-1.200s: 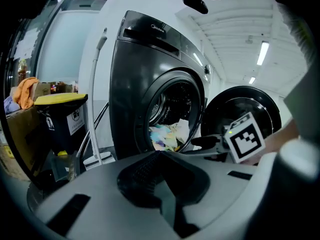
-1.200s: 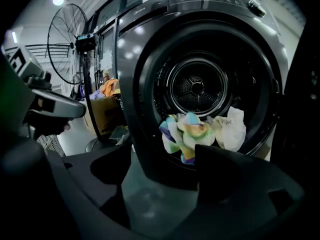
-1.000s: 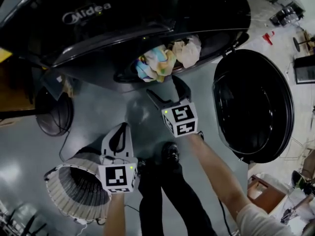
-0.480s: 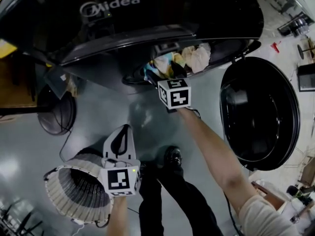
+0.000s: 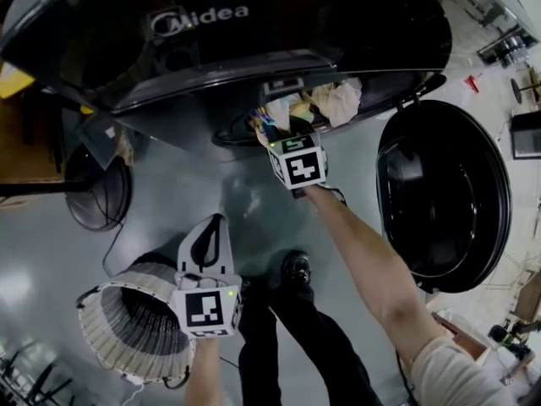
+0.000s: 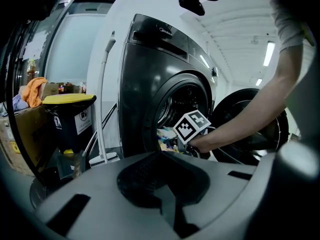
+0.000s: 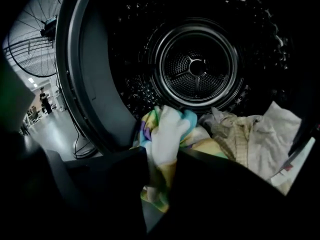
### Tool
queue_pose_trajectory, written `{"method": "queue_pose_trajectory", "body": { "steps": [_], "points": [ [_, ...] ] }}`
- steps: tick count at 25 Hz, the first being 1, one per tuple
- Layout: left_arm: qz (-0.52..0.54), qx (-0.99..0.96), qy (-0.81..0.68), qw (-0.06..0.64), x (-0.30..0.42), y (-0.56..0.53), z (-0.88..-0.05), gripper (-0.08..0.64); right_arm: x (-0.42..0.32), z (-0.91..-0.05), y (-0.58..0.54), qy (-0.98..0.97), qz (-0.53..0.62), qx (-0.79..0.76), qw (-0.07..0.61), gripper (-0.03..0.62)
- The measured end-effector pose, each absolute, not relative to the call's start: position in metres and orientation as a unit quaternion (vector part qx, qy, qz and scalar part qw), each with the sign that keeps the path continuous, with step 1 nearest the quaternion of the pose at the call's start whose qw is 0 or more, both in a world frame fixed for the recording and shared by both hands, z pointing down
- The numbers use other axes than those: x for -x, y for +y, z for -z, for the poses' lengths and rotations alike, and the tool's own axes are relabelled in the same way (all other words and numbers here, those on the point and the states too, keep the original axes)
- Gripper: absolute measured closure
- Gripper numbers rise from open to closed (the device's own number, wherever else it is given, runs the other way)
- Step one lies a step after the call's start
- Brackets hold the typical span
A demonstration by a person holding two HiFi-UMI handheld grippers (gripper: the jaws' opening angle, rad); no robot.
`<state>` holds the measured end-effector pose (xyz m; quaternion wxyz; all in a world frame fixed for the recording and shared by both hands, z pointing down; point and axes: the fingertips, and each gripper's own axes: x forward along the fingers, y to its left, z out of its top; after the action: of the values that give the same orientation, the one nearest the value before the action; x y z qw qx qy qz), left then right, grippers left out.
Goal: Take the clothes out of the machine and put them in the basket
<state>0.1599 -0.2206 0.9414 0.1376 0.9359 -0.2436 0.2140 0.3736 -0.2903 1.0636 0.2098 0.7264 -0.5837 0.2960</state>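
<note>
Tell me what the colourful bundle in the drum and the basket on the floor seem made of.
The colourful bundle looks like soft matte fabric: it folds and bunches. The basket has a pale ribbed wall, perhaps plastic or woven strips.

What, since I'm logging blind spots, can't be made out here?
Right gripper view: the right tool's dark jaws, which have just been closing on the pastel multicoloured cloth, hide its lower end.
Head view: that tool's tips, behind its marker cube.
Head view: white ribbed basket's inside, too dark.
</note>
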Motion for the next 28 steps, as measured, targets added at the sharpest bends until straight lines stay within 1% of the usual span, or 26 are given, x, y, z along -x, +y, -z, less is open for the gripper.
{"method": "queue_pose_trajectory", "body": {
  "steps": [7, 13, 22, 28],
  "points": [
    [-0.208, -0.935, -0.246, 0.149, -0.156, -0.216, -0.916, 0.543, -0.361, -1.009, -0.260, -0.597, -0.262, -0.735, 0.186, 0.508],
    [-0.205, -0.938, -0.233, 0.152, -0.159, -0.206, -0.884, 0.543, -0.329, -0.963, -0.219, -0.606, -0.254, -0.733, 0.175, 0.509],
    [-0.198, -0.938, -0.243, 0.146, -0.152, -0.207, -0.821, 0.543, -0.281, -0.886, -0.154, -0.613, -0.265, -0.729, 0.151, 0.512],
    [-0.198, -0.939, -0.246, 0.139, -0.149, -0.201, -0.784, 0.543, -0.264, -0.831, -0.121, -0.616, -0.267, -0.729, 0.134, 0.515]
  ]
}}
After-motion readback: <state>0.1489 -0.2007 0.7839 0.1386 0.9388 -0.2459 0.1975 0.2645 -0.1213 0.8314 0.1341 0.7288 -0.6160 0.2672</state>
